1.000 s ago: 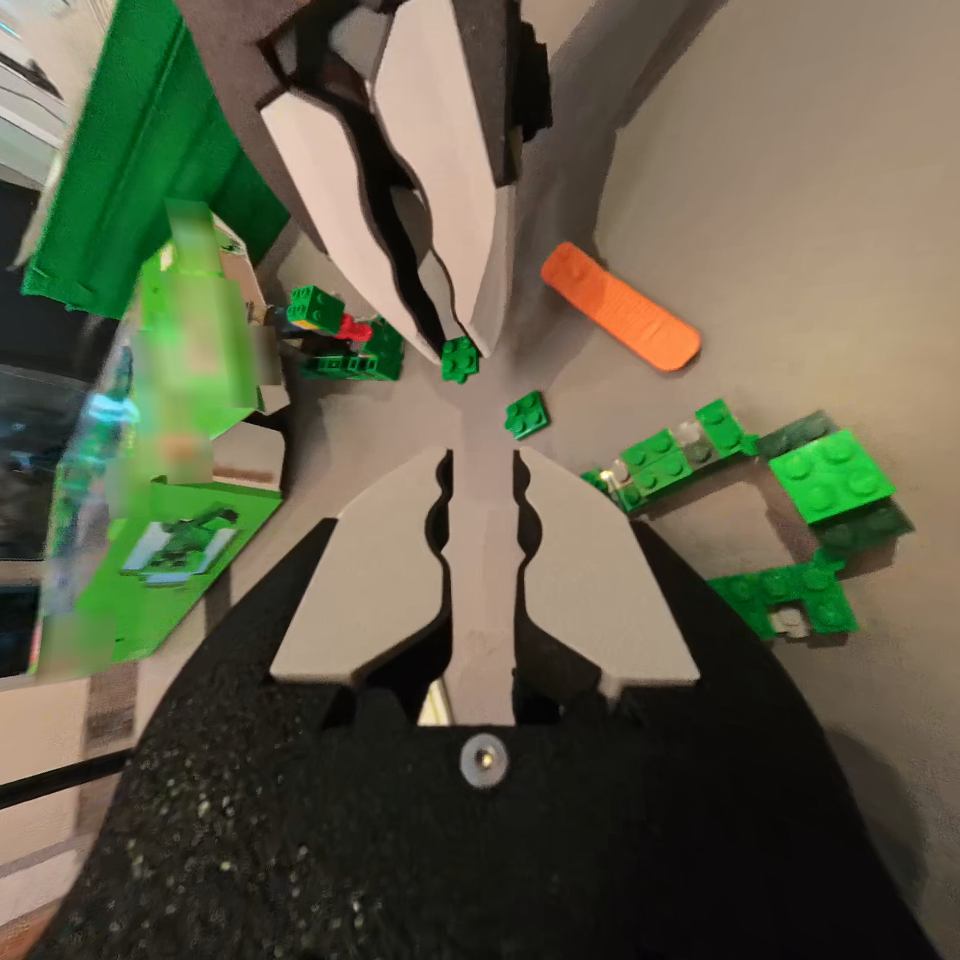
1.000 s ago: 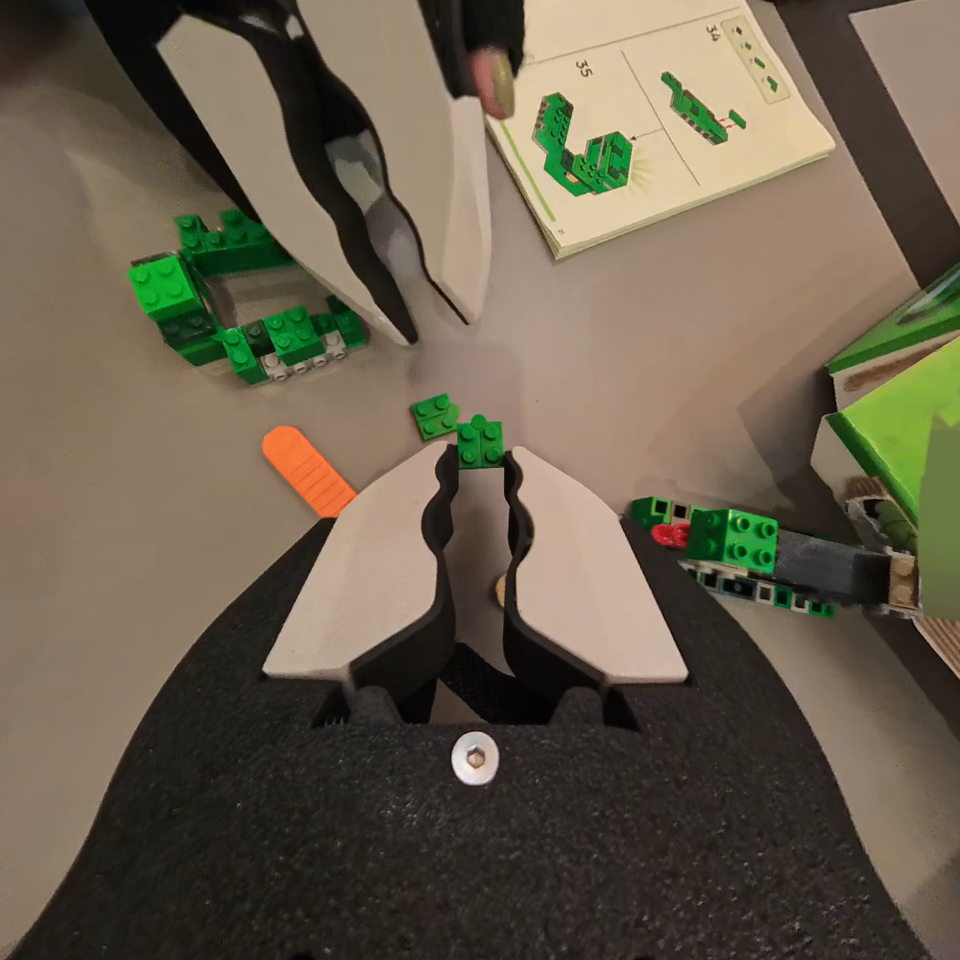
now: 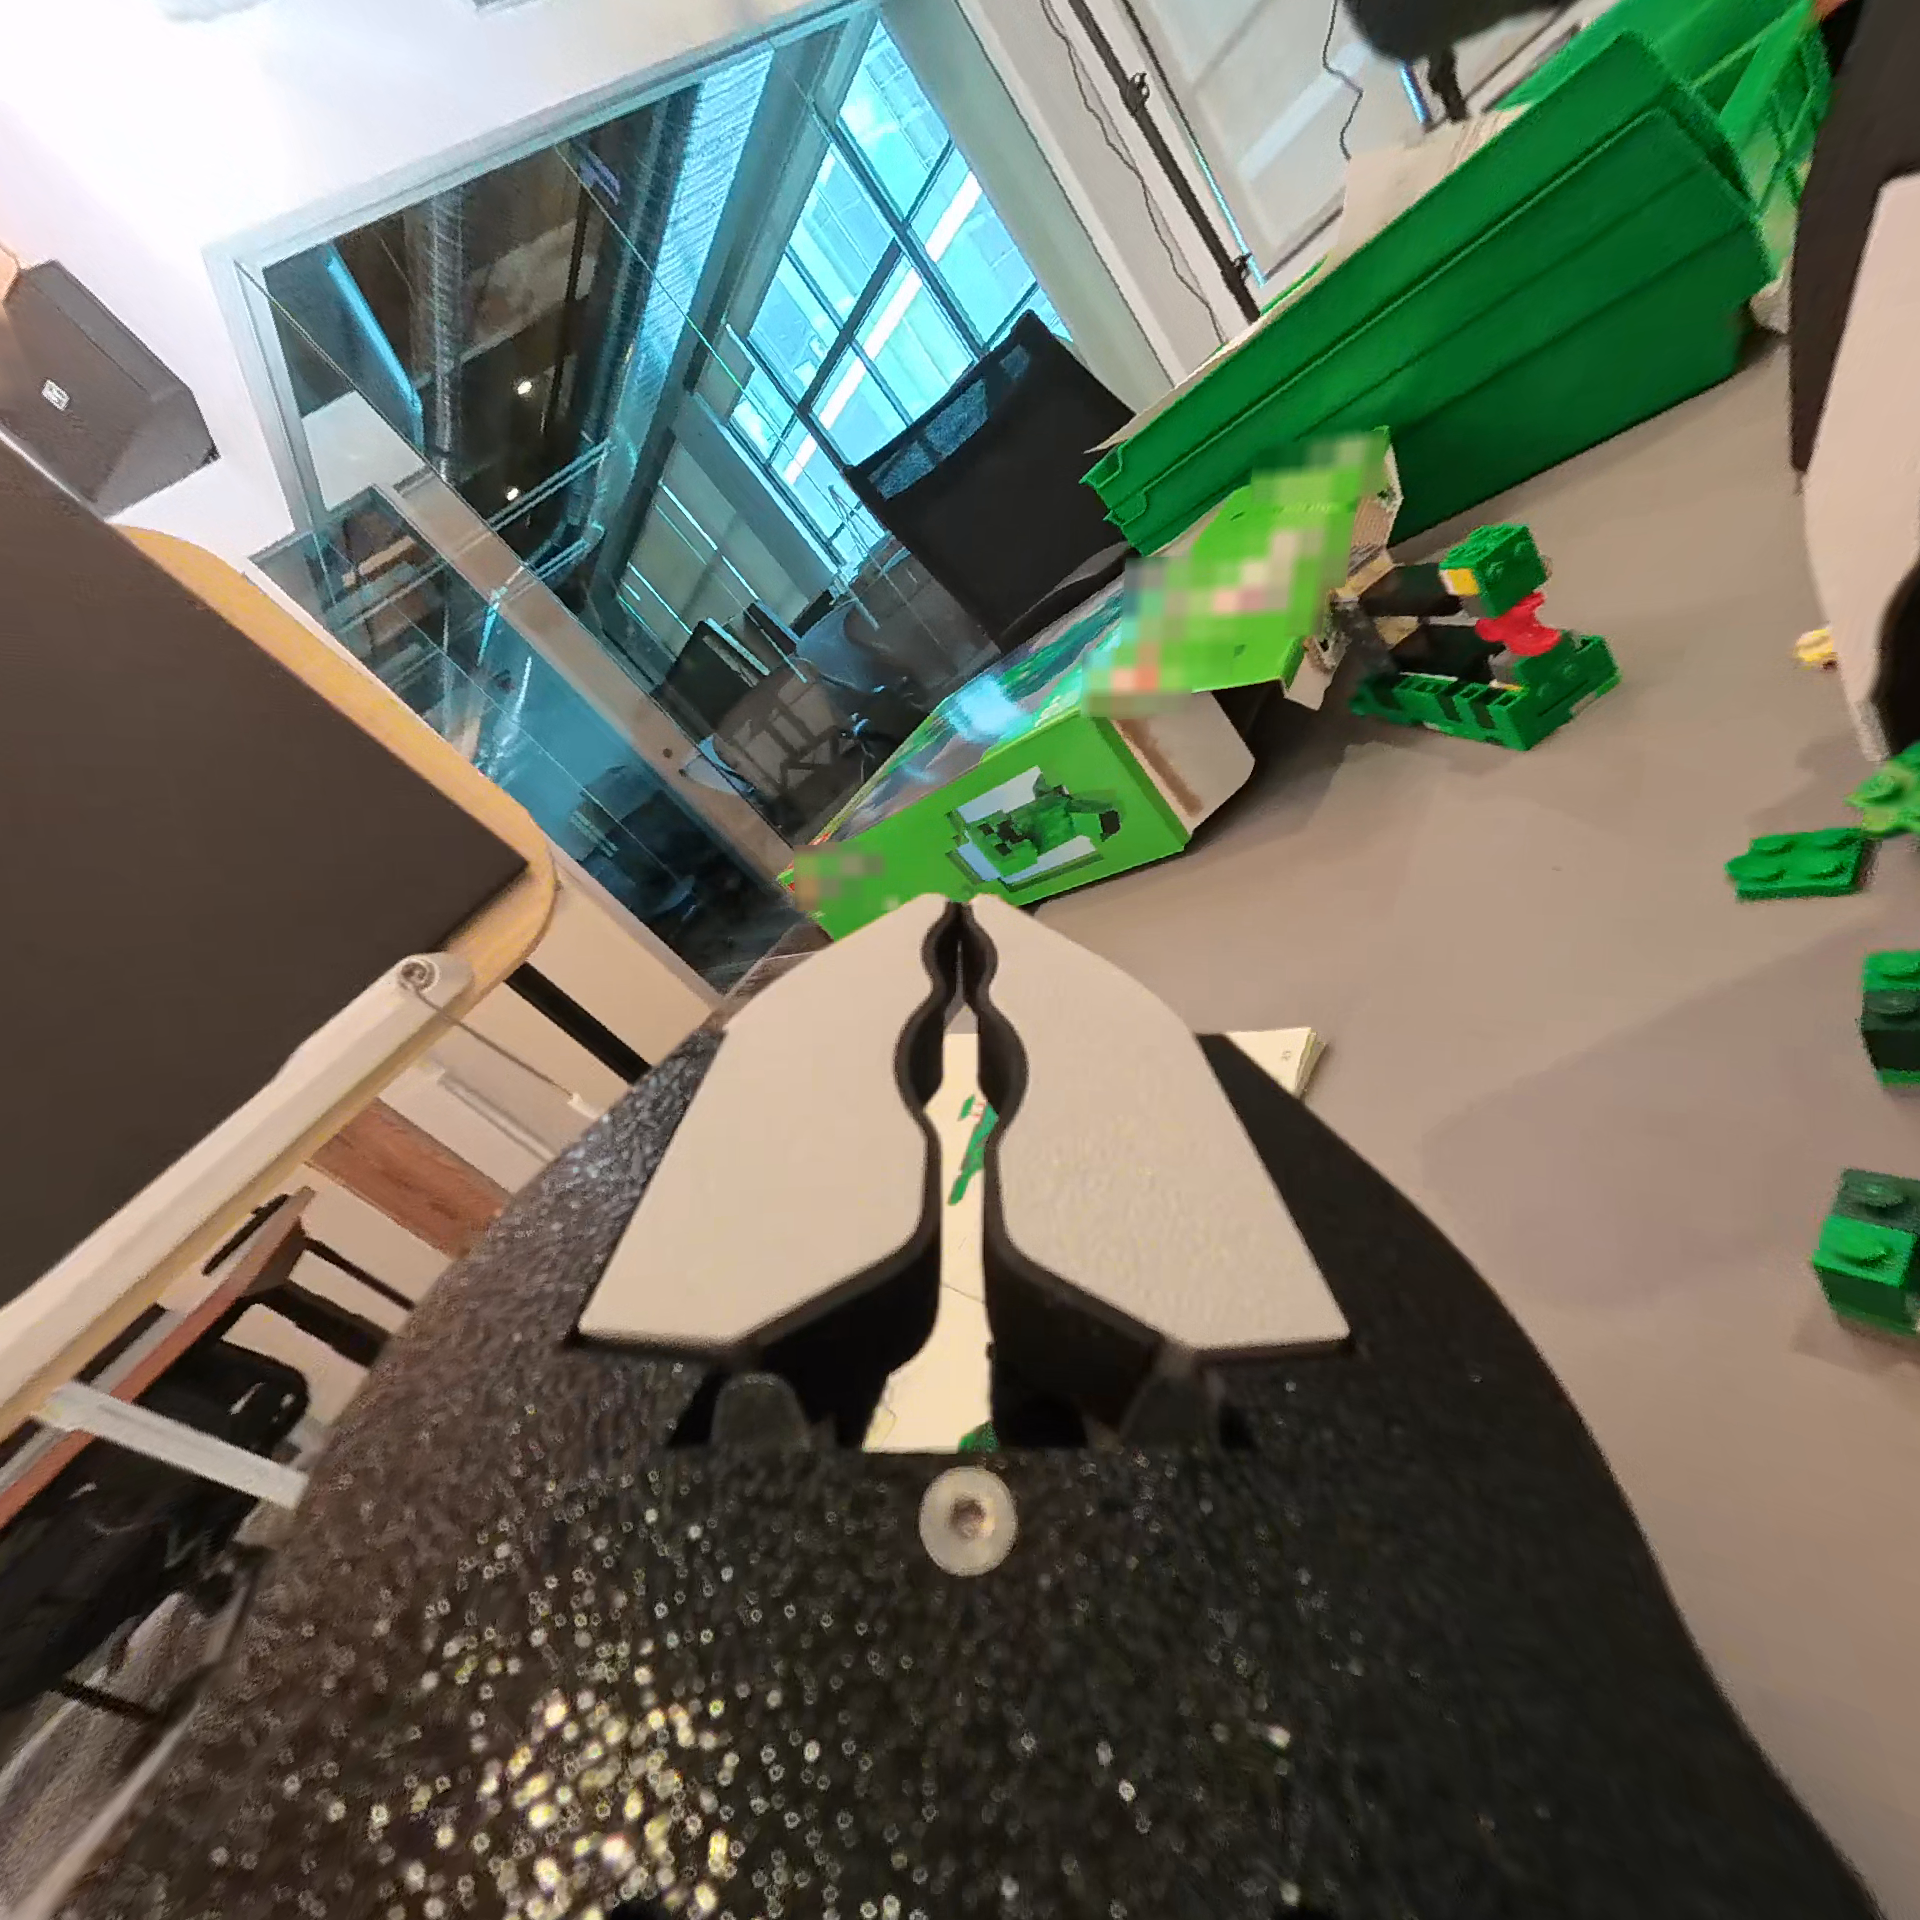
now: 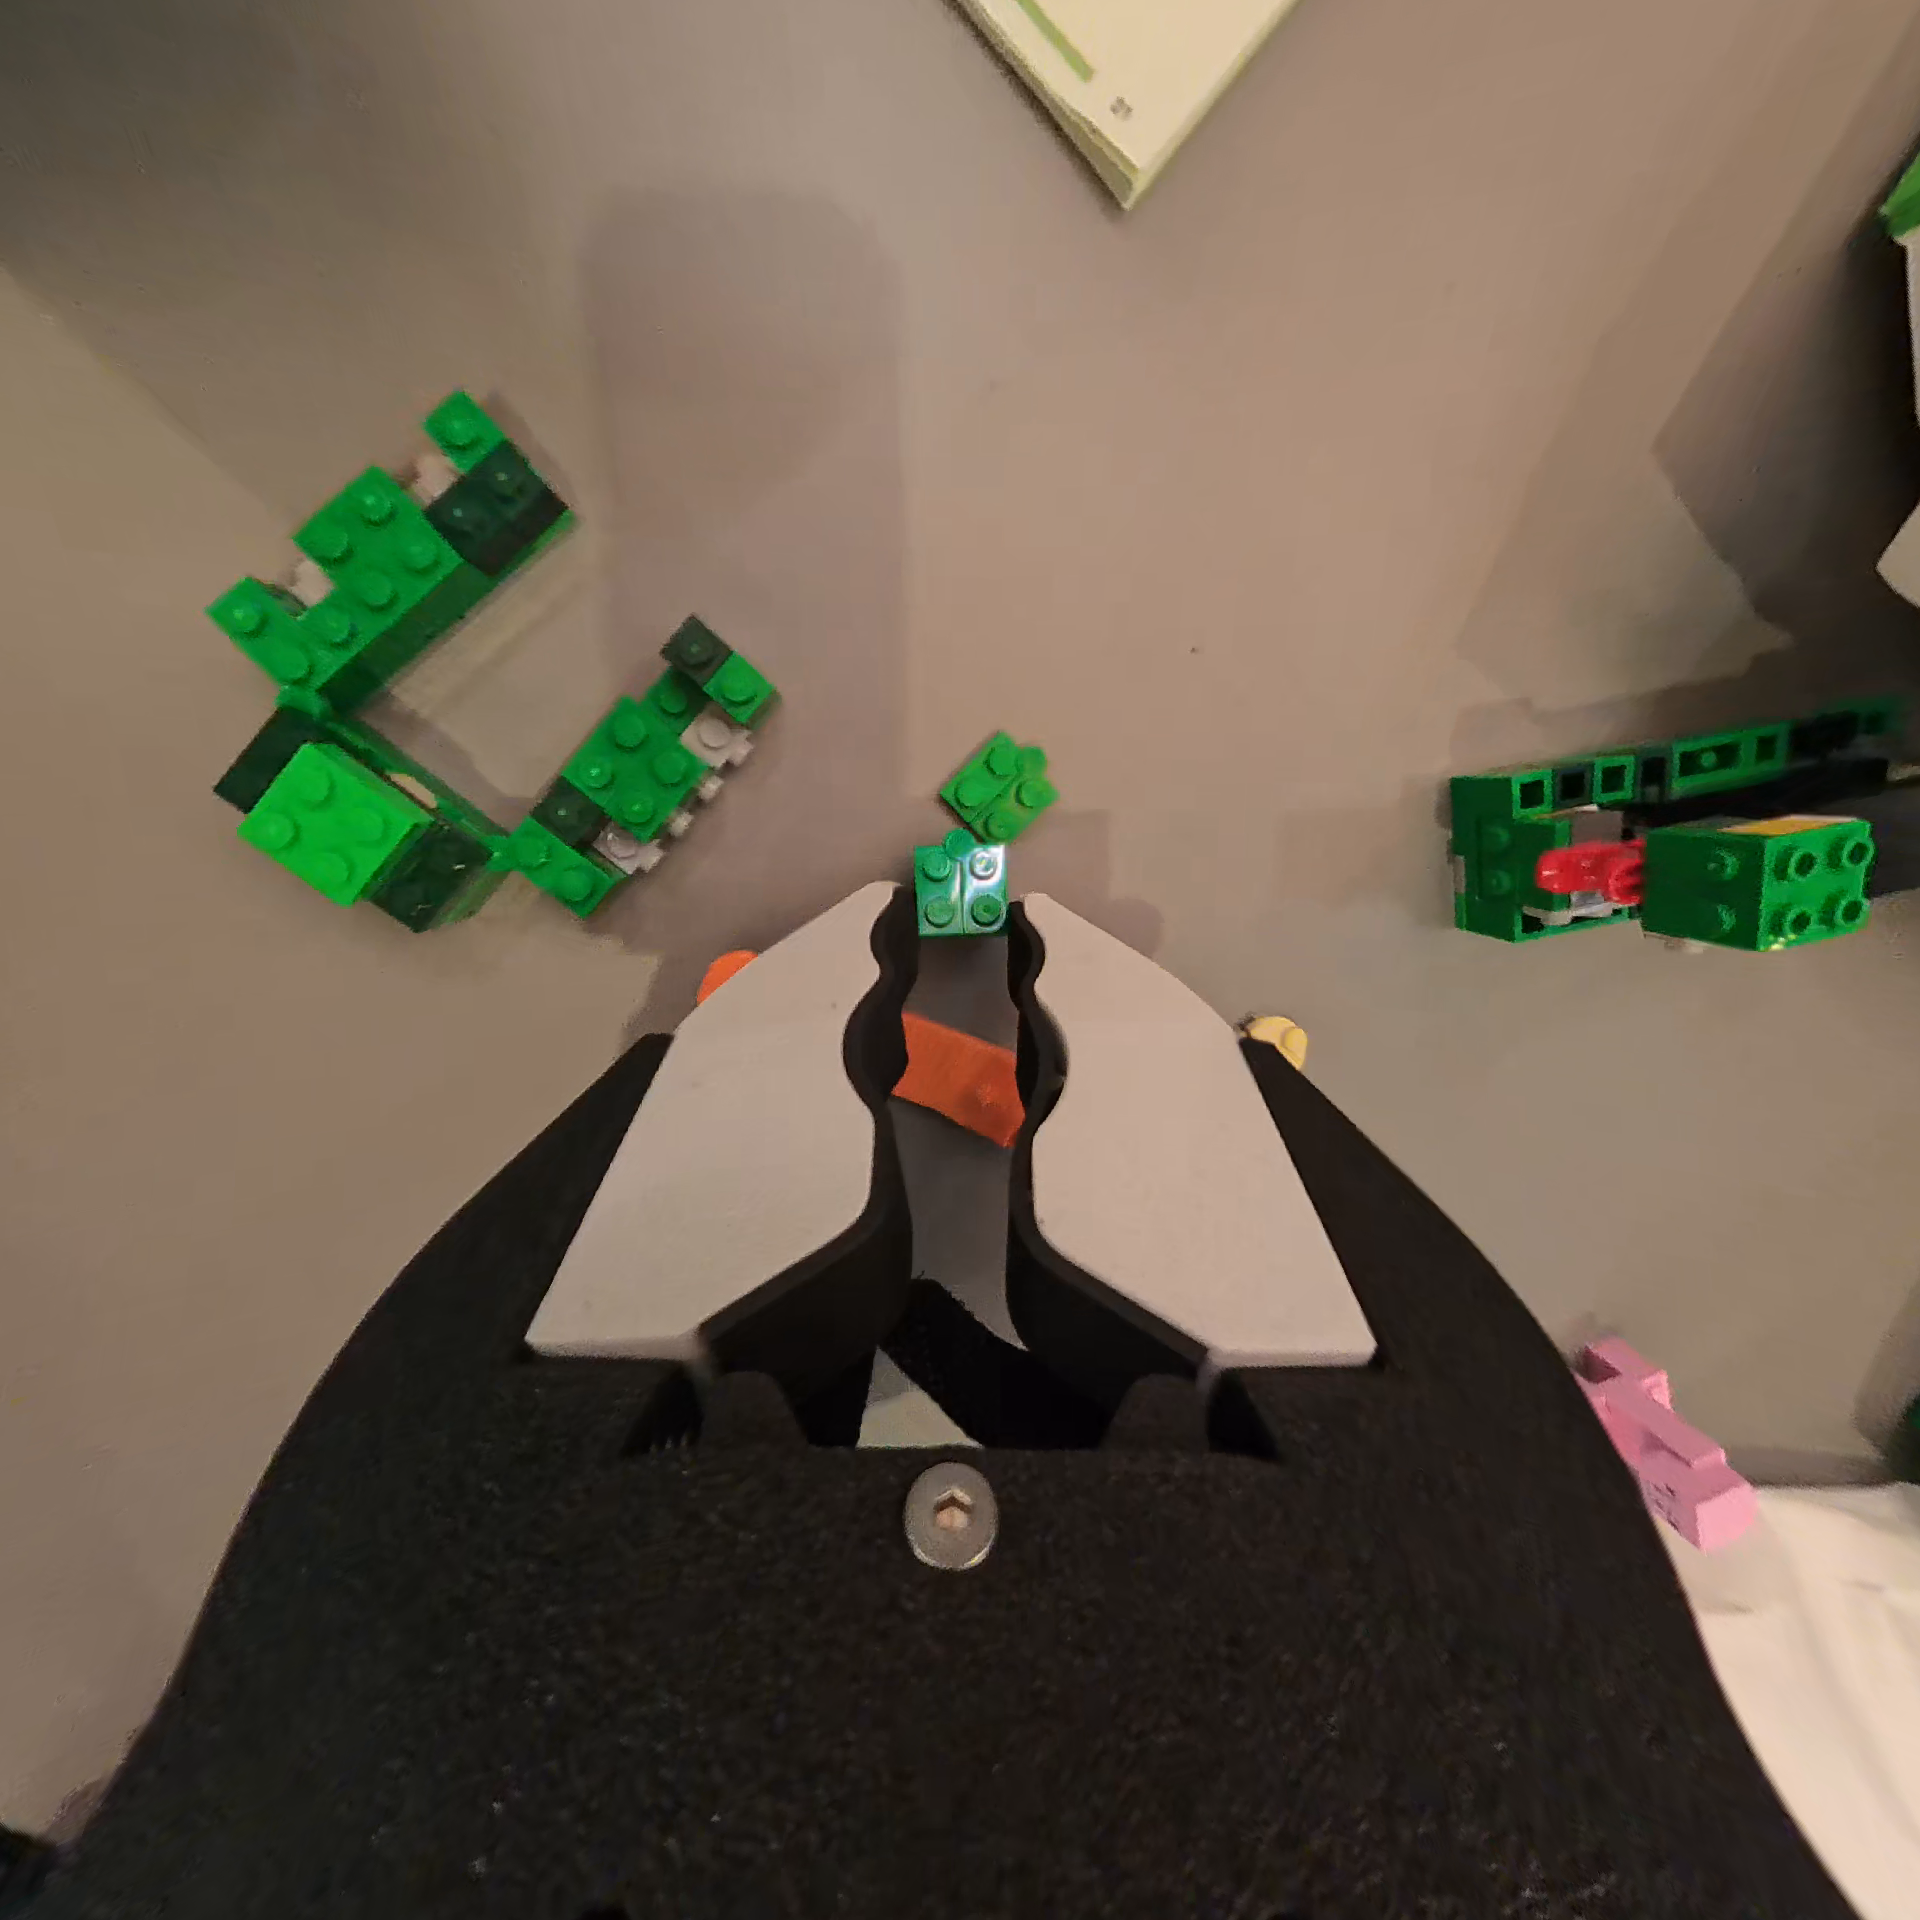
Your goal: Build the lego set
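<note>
Progress on the lego set looks partial, judged from what lies on the grey table [image 4: 1195, 468]. Taking the small green plate [image 4: 961, 891] pinched at the tips of the right gripper [image 4: 961, 914] as the landmark: it sits studs-up between the two fingertips, which are closed against its sides and hold it above the table. Just beyond it a second loose green plate [image 4: 1000, 784] lies flat on the table, not touching it. Well off to the plate's left rests a bent, U-shaped green assembly [image 4: 416, 686] of light and dark bricks with a few grey pieces; well off to its right lies a longer green assembly with a red piece [image 4: 1662, 862] and a square block head. Behind the plate, under the fingers, an orange brick separator [image 4: 951, 1075] lies on the table, and far ahead the corner of the instruction booklet [image 4: 1132, 94] shows. A pink piece [image 4: 1652, 1455] lies near the right edge. The left gripper [image 3: 961, 920] is lifted and turned away toward the room, its fingers pressed nearly together on nothing, with the green box [image 3: 1039, 821] beyond its tips. So two sub-assemblies stand built but apart; the held plate and its loose twin are not yet mounted, and joining the sections likely remains.
</note>
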Demonstrator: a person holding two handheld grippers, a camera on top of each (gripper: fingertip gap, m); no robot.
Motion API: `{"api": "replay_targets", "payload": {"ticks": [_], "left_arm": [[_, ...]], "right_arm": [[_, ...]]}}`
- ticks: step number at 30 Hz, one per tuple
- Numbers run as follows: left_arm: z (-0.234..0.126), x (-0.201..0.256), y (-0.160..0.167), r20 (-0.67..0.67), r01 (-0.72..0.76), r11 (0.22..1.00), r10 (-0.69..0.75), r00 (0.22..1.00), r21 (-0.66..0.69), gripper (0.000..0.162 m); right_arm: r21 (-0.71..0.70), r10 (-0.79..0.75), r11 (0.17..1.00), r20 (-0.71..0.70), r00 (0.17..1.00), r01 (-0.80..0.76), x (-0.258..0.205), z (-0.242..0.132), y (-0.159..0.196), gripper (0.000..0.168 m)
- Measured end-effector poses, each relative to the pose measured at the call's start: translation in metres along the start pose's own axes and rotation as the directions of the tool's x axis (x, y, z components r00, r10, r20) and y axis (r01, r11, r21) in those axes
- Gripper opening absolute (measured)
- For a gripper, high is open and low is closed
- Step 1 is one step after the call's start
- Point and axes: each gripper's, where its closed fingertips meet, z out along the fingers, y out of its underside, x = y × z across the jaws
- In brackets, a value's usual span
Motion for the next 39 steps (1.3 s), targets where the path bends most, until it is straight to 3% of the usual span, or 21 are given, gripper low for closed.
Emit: {"api": "replay_targets", "payload": {"ticks": [1, 10, 15, 19, 25, 30, 39], "left_arm": [[0.000, -0.001, 0.000, -0.002, 0.017, 1.000, -0.016, 1.000, 0.006, 0.000], [0.004, 0.002, -0.001, -0.040, 0.071, 0.997, -0.070, 0.997, 0.027, 0.000], [0.004, 0.003, -0.002, -0.052, 0.103, 0.994, -0.101, 0.994, 0.038, 0.000], [0.004, 0.003, -0.005, -0.056, 0.116, 0.992, -0.113, 0.992, 0.050, 0.000], [0.006, 0.011, -0.012, -0.085, 0.126, 0.990, -0.120, 0.989, 0.067, 0.000], [0.005, 0.016, -0.014, -0.098, 0.104, 0.992, -0.097, 0.990, 0.074, 0.000], [0.004, 0.020, -0.016, -0.113, 0.106, 0.991, -0.097, 0.989, 0.078, 0.000]], "right_arm": [[-0.005, 0.011, 1.000, -0.001, 1.000, -0.011, 0.001, 0.000, -0.001, 0.016], [-0.005, 0.058, 0.998, -0.093, 0.994, -0.059, 0.013, 0.009, -0.005, 0.016], [0.125, 0.076, 0.991, -0.216, 0.973, -0.050, 0.031, 0.009, -0.022, 0.016], [0.270, 0.248, 0.940, -0.127, 0.960, -0.207, 0.031, 0.002, -0.029, 0.016], [0.264, 0.423, 0.880, -0.054, 0.905, -0.395, 0.030, -0.006, -0.028, 0.016], [0.193, 0.387, 0.913, -0.129, 0.913, -0.360, 0.029, 0.005, -0.021, 0.016], [0.187, 0.402, 0.908, -0.123, 0.908, -0.376, 0.027, 0.013, -0.022, 0.016]]}}
